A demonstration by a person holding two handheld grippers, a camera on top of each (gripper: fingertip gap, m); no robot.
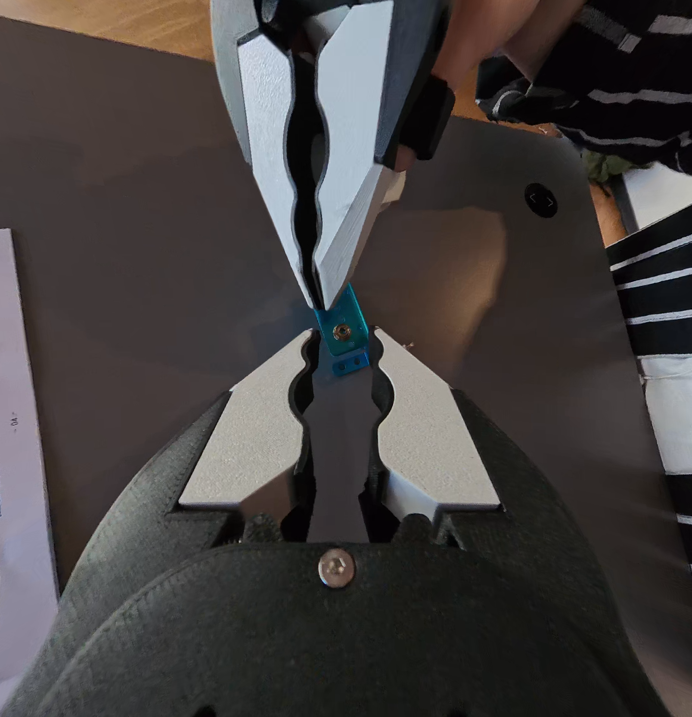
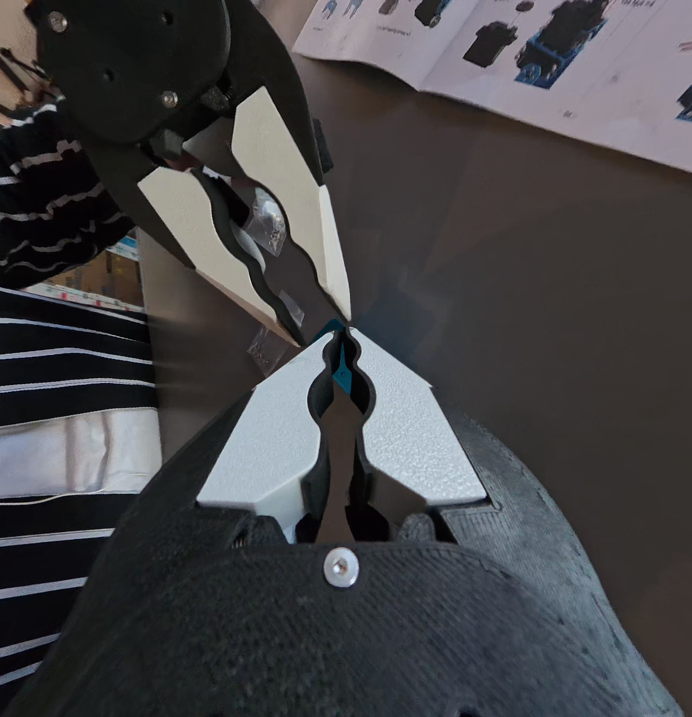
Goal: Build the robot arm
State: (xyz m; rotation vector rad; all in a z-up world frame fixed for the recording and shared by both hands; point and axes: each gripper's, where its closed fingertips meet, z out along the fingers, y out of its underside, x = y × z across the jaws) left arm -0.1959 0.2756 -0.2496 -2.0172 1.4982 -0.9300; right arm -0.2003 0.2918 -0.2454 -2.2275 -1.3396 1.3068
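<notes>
My right gripper (image 1: 317, 304) pinches the top edge of a small blue metal bracket (image 1: 342, 335), fingers nearly together, holding it above the dark table (image 1: 142, 194). My left gripper (image 1: 342, 333) stands spread around the bracket's lower end, gripping nothing. A printed sheet (image 2: 530, 58) lies on the table beyond the grippers.

dark brown table, few things on it

smooth dark brown table top (image 1: 123, 194) with a rounded corner and a round black button (image 1: 541, 200) set into it near that corner. printed instruction sheet (image 2: 530, 70) lying flat along one edge, unfolded, showing pictures of black and blue parts. small clear plastic bags (image 2: 264, 349) resting on the surface near the edge by the striped clothing. wooden floor (image 1: 123, 23) visible past the table's far edge.
</notes>
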